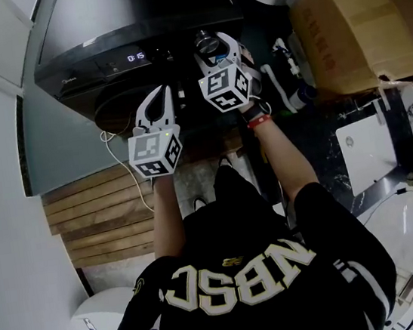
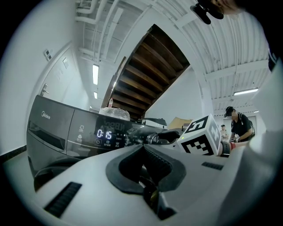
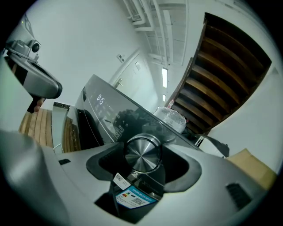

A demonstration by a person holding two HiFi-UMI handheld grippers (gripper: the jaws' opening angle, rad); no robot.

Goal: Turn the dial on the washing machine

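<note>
A person in a black jersey [image 1: 245, 277] stands at a dark washing machine [image 1: 110, 21], the right gripper [image 1: 213, 51] clamped on the silver dial [image 3: 142, 153] of its front panel. The left gripper [image 1: 160, 97] hangs just beside it, jaws together and empty.

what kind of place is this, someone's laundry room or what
Probably a workshop or storage area, not a home laundry room. The washing machine stands next to cardboard boxes, a laptop lies among clutter, and the underside of a bare wooden staircase shows behind.
</note>
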